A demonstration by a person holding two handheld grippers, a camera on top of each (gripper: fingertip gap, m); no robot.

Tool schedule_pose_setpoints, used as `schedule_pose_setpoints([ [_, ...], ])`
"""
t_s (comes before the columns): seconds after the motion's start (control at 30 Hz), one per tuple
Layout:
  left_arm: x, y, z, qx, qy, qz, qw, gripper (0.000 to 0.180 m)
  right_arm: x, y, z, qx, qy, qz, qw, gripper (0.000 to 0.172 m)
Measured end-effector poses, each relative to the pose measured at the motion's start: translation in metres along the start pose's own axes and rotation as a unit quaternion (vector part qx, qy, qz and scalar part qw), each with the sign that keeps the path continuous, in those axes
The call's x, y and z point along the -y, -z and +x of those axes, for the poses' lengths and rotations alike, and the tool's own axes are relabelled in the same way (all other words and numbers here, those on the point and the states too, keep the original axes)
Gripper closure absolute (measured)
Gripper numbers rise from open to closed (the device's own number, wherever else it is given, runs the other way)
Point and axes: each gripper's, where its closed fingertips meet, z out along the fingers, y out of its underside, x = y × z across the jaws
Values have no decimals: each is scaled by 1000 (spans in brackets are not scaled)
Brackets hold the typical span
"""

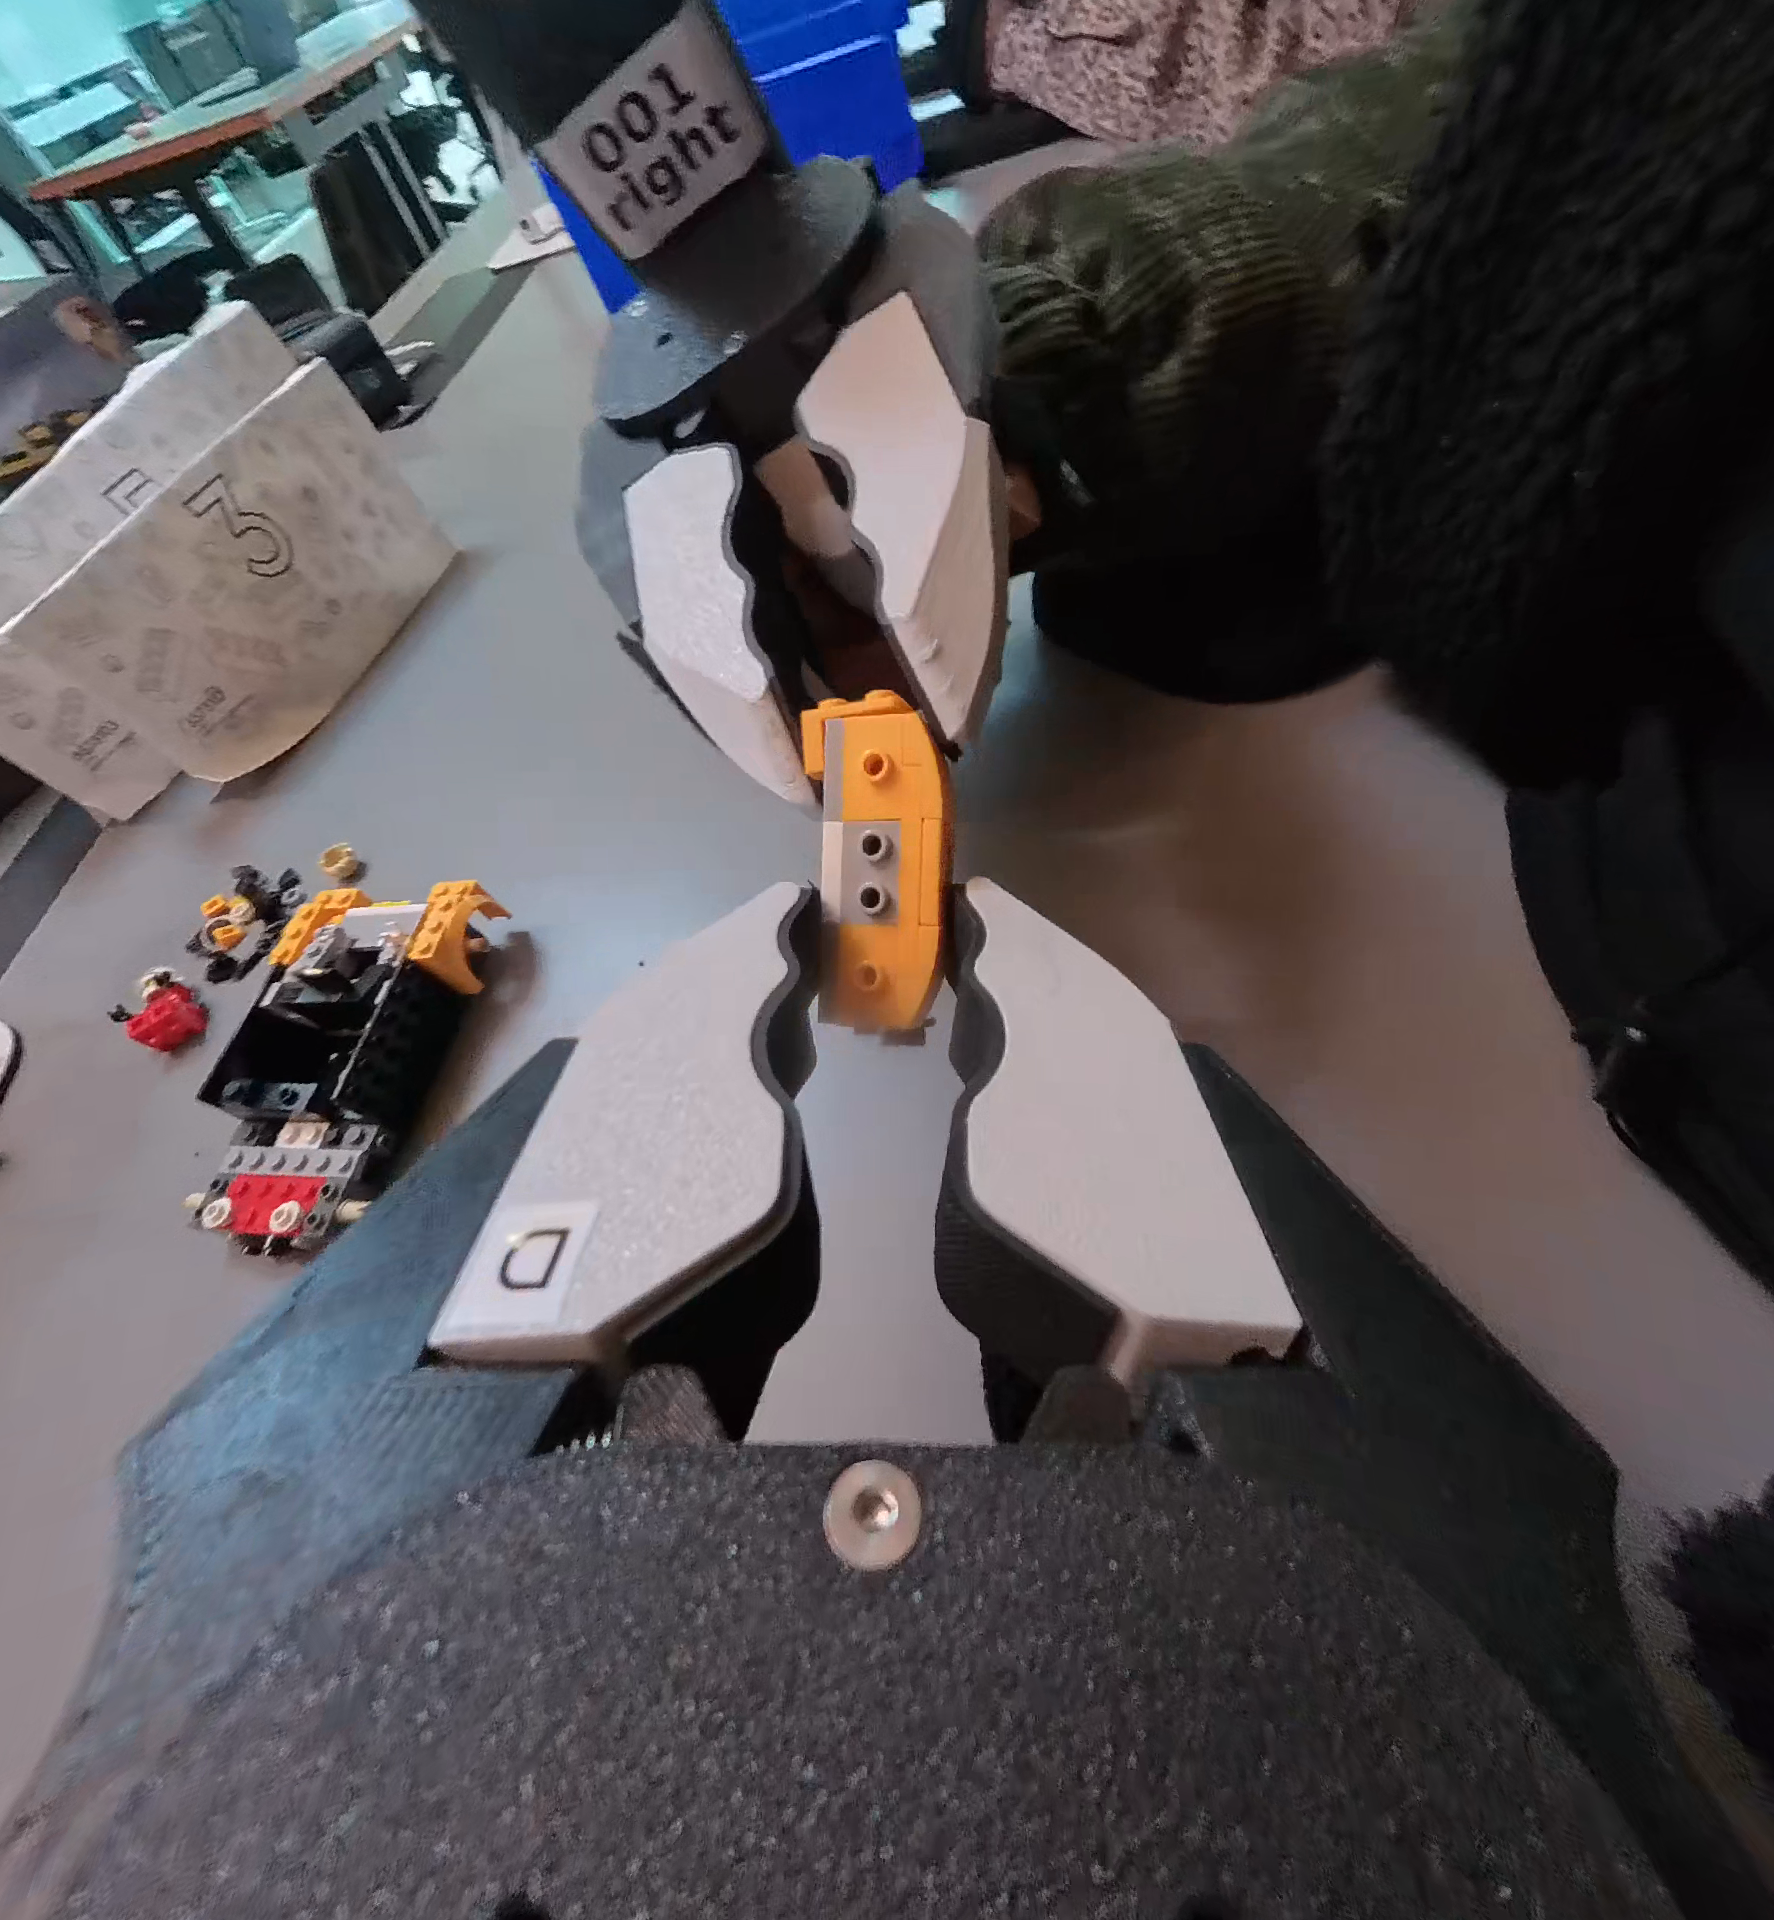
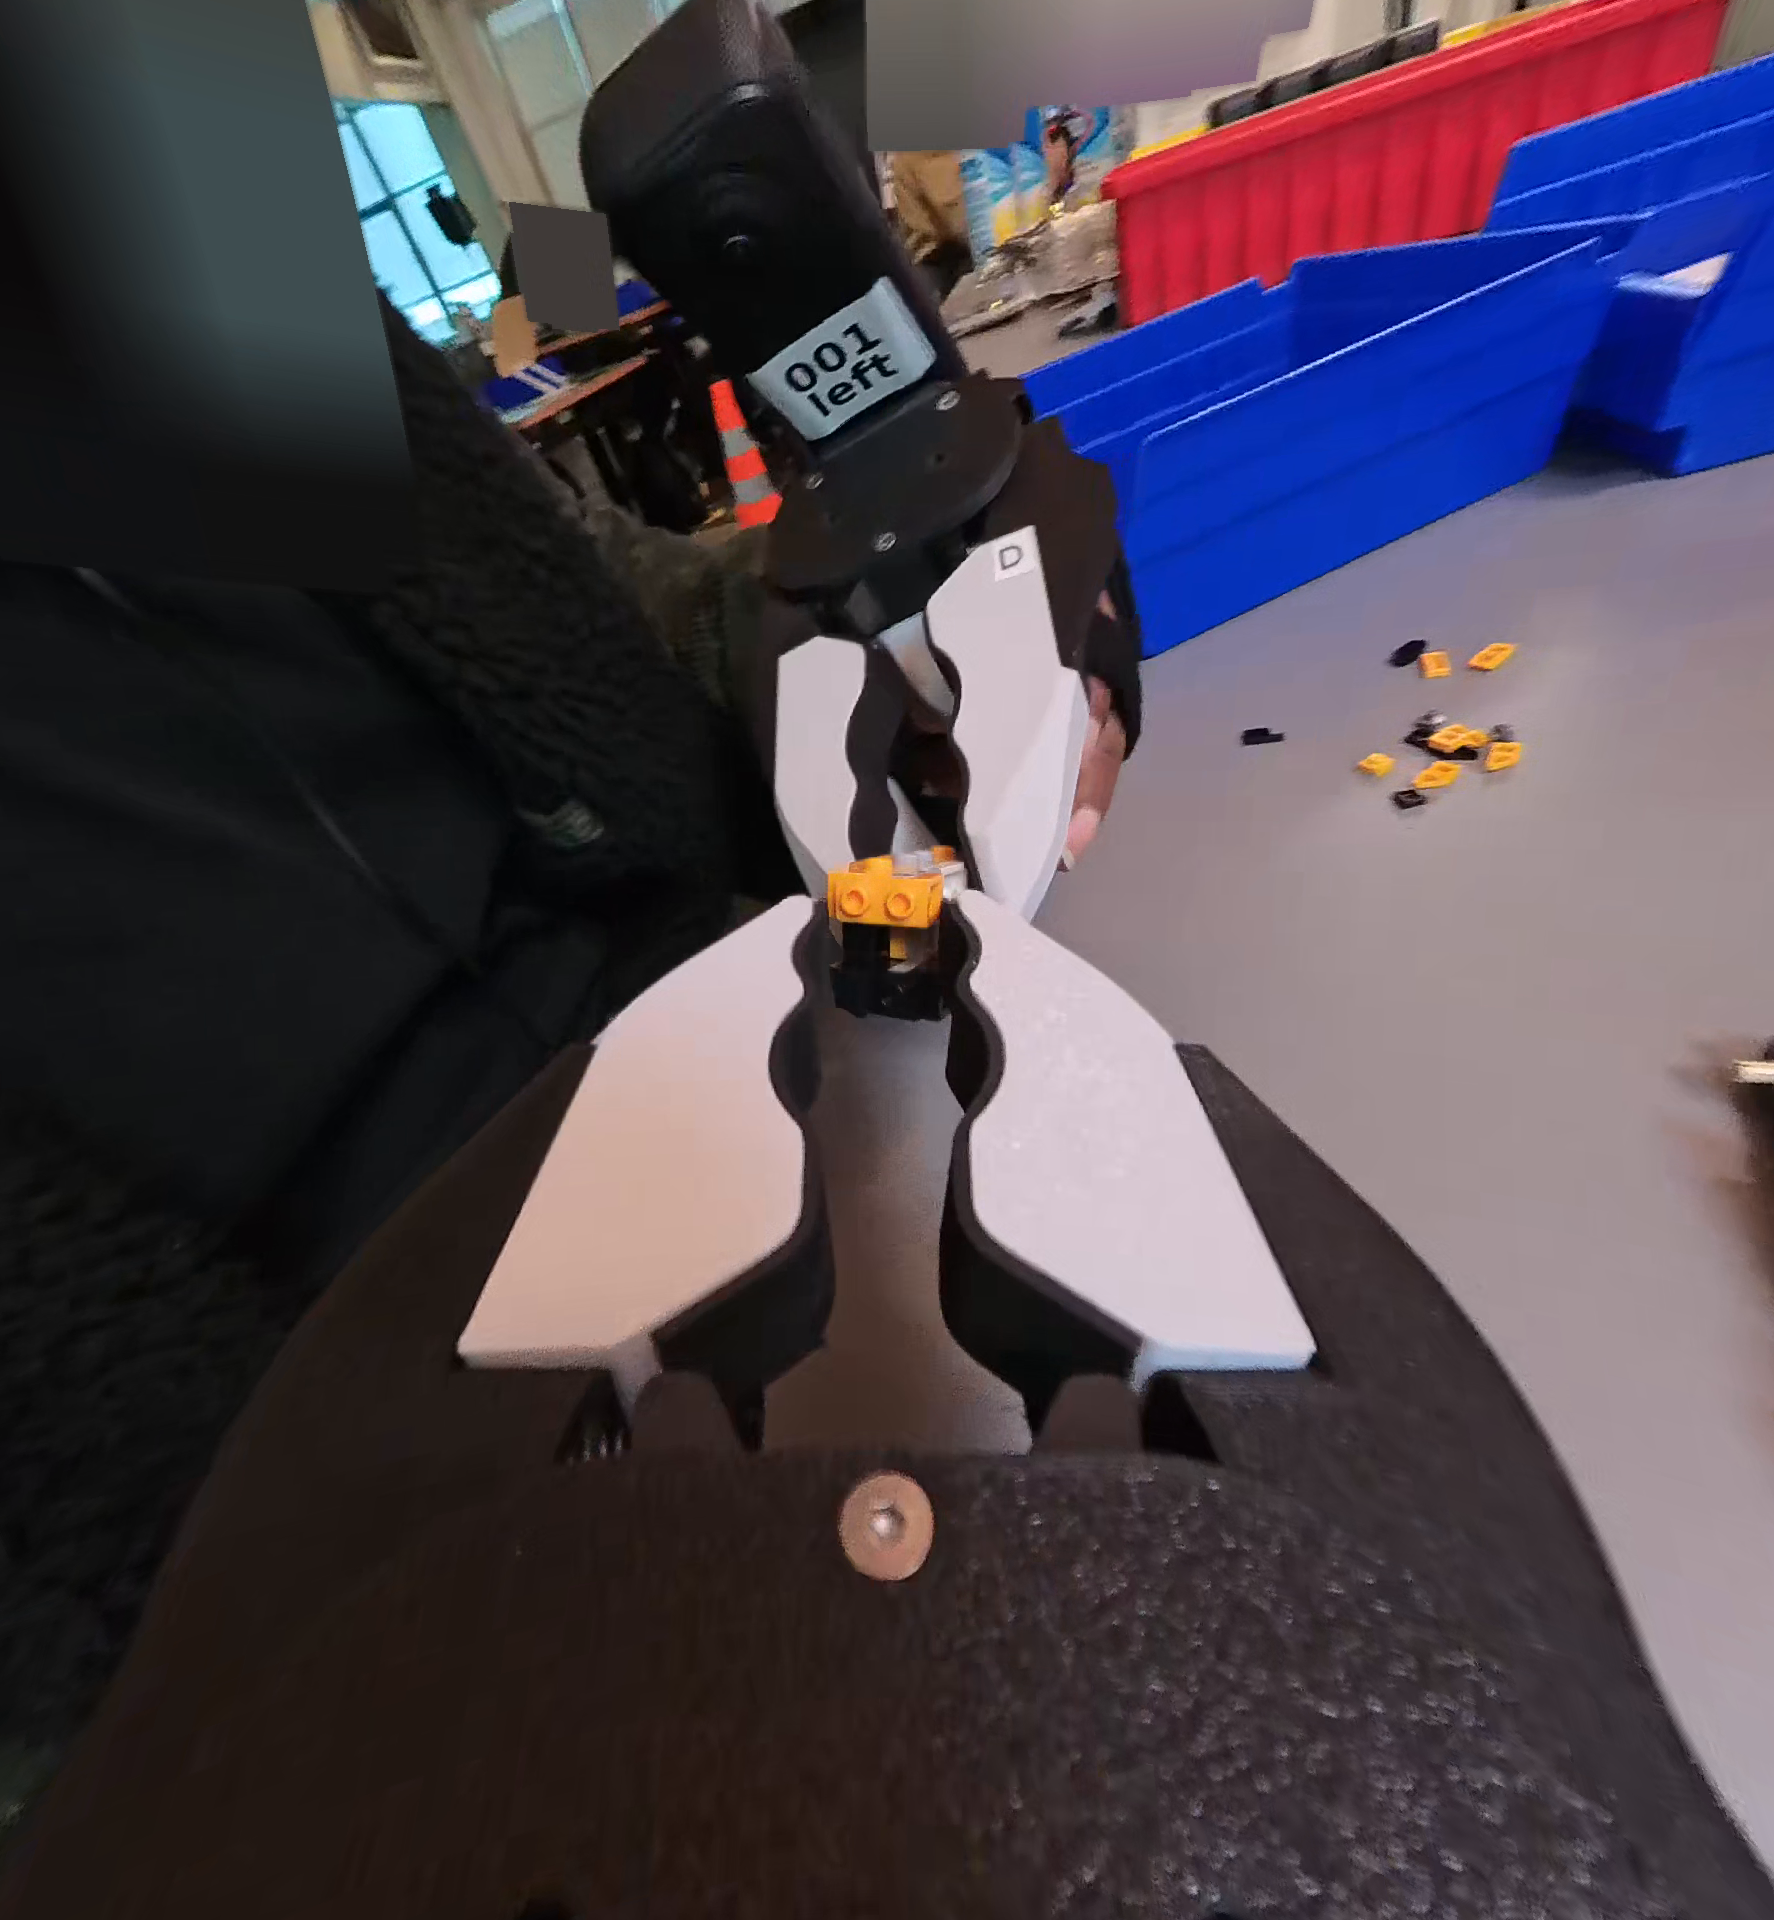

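**Q:** Left gripper (image 1: 888, 914), state?

**A:** Mine is narrow and clamped on the orange brick piece (image 1: 893, 810). Both pads press its long sides at the near end. The piece is a curved orange strip with a grey studded plate let into the top.

**Q:** And the right gripper (image 1: 878, 764)?

**A:** It comes in from the far side, tip to tip with mine, and is narrow too. It grips the far end of the same piece. In the right wrist view its fingers (image 2: 976, 966) flank the black underside below two orange studs (the pads look to be in contact there, no gap I can see).

**Q:** So where does the piece sit?

**A:** Centre, bridged between the two grippers over the grey table (image 1: 550, 675). I can't tell whether it touches the table.

**Q:** What stage does that look like?

**A:** I'd call it a two-ended hold with both ends pinned. Neither grip has room to slip without loosening the stack.

**Q:** What's around?

**A:** A half-built black, red and orange model (image 1: 332, 1049) lies on the table off to my left. Loose bits (image 1: 239, 914) lie just beyond it, and white paper bags (image 1: 208, 623) stand further left. The right wrist view shows scattered orange and black parts (image 2: 1449, 743) well to the right, with blue bins (image 2: 1382, 364) behind them.
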Motion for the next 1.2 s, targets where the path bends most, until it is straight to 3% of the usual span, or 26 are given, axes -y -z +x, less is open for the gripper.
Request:
schedule_pose_setpoints([
  [0.3, 8, -5, 52, -124, -48, 19, 991, 158, -10, 2, -37, 187, -88, -1, 978, 155],
  [0.4, 5, -5, 50, -121, -44, 11, 992, 158, -12, 1, -24, 147, -83, -1, 986, 155],
  [0.47, -9, -3, 34, -95, -18, -28, 995, 158, -10, 5, -1, 69, -71, 2, 995, 155],
  [0.6, -33, 4, 0, -27, 35, -69, 997, 158, -56, 14, 53, -127, 5, -138, 982, 154],
  [0.73, -44, -3, -15, 13, 68, -90, 994, 158, -69, 3, 54, -150, 64, -190, 968, 151],
  [0.9, -64, -12, -16, 25, 59, -149, 987, 157, -63, -1, 49, -156, 93, -186, 966, 148],
  [1.03, -64, -10, -19, 33, 61, -146, 987, 157, -53, 2, 50, -165, 97, -160, 968, 136],
  [1.2, -54, -11, -17, 33, 53, -125, 990, 158, -52, -3, 49, -178, 116, -161, 964, 138],
])
